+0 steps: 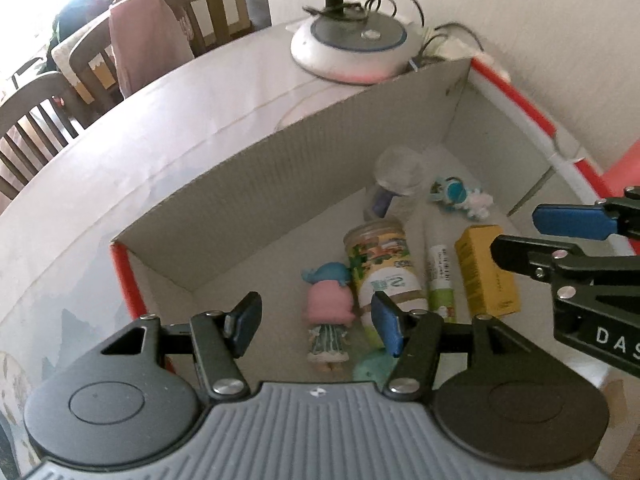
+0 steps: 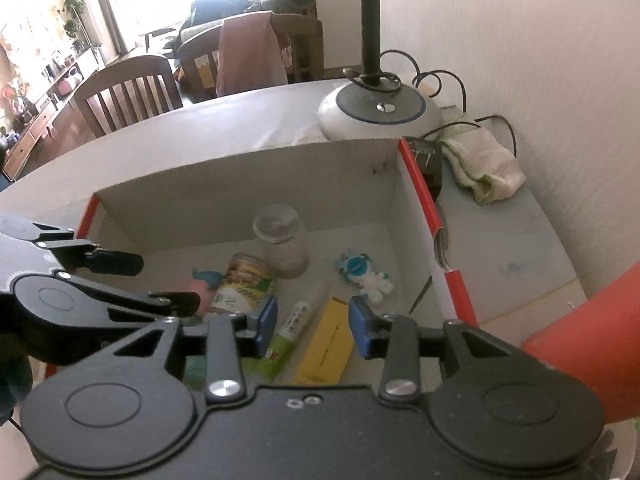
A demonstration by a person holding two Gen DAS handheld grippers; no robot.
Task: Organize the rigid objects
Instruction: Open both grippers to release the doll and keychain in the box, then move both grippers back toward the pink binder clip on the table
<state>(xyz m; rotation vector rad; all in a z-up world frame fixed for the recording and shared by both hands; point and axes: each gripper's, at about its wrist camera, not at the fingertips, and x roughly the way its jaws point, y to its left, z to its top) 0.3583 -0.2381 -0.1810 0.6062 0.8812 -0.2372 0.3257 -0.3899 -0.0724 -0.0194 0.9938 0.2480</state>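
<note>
Your left gripper [image 1: 316, 326] hangs over the near left corner of the open cardboard box with red edges [image 1: 248, 168], its blue pads apart and gripping nothing; below them a small doll with blue hair and a pink top [image 1: 329, 312] lies on the box floor, with a teal fuzzy thing [image 1: 372, 366] beside its feet, half hidden behind the right pad. Just right of the doll lies a clear jar with a green printed label [image 1: 384, 268], then a white and green tube [image 1: 440, 280], then a yellow rectangular carton [image 1: 486, 270], whose upper right corner is covered by your right gripper [image 2: 312, 330]. That gripper's pads also stand apart and empty, above the tube and carton. Toward the far wall a clear plastic bottle [image 1: 396, 184] is blurred and hard to read, and right of it lies a small blue and white toy figure [image 1: 460, 196]. The box stands on a pale tabletop [image 1: 120, 160], a white round lamp base [image 1: 352, 46] behind its far right corner, and a crumpled cloth [image 2: 484, 160] by the wall.
</note>
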